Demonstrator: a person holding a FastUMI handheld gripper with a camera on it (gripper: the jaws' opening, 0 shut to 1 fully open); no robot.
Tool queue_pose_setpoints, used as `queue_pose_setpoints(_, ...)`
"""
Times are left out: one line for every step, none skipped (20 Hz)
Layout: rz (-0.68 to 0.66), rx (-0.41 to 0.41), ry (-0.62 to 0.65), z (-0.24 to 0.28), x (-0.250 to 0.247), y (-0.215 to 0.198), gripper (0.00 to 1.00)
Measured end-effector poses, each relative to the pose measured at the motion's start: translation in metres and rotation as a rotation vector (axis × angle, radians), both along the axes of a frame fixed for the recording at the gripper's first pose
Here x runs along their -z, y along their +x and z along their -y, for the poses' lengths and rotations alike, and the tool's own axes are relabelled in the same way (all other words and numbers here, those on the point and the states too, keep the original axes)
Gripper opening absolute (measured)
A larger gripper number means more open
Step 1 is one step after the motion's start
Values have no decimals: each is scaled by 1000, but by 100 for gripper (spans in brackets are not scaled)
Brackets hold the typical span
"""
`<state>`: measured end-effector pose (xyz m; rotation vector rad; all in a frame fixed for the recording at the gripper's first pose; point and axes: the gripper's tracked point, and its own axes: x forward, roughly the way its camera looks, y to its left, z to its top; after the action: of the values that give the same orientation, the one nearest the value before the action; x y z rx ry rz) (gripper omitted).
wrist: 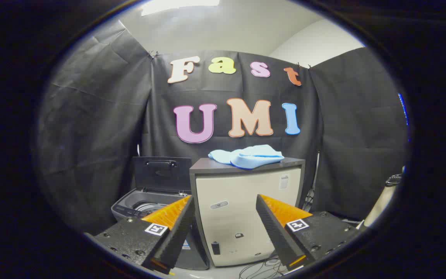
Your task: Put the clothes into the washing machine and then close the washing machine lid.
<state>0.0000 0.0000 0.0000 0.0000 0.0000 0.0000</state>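
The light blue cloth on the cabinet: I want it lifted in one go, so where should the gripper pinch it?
Probably the raised fold at the front of the light blue cloth, approached from above and the front; it bunches highest there. The gripper is open, well short of the cabinet.

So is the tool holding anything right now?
No, nothing. The tool is open and empty; the light blue clothes lie beyond its fingers, on the cabinet.

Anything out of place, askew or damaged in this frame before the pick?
Nothing stands out. The light blue clothes lie bunched on the cabinet, the washing machine beside it has its lid raised, and the gripper is open, holding nothing.
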Motion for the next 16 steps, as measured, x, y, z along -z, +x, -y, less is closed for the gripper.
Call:
queue_pose_setpoints(-7, 0, 1, 0, 2, 0, 96)
queue_pose_setpoints(-15, 0, 2, 0, 6, 0, 96)
queue_pose_setpoints(-19, 2, 3, 0, 8, 1, 96)
queue_pose_setpoints(-25, 4, 5, 2, 10, 2, 96)
queue_pose_setpoints(-30, 5, 9, 2, 12, 3, 96)
queue_pose_setpoints(-30, 4, 16, 1, 13, 3, 96)
queue_pose_setpoints(-29, 4, 23, 0, 13, 4, 96)
queue_pose_setpoints(-29, 3, 27, 1, 14, 5, 96)
queue_pose_setpoints(-31, 3, 27, 0, 15, 6, 96)
queue_pose_setpoints(-34, 3, 26, 0, 17, 6, 96)
queue_pose_setpoints(-36, 6, 23, 0, 18, 6, 96)
queue_pose_setpoints(-37, 9, 23, 2, 19, 8, 96)
queue_pose_setpoints(-37, 9, 26, 2, 20, 9, 96)
queue_pose_setpoints(-40, 6, 31, -1, 23, 10, 96)
queue_pose_setpoints(-44, 3, 35, -2, 24, 11, 96)
queue_pose_setpoints(-46, 0, 37, -1, 26, 12, 96)
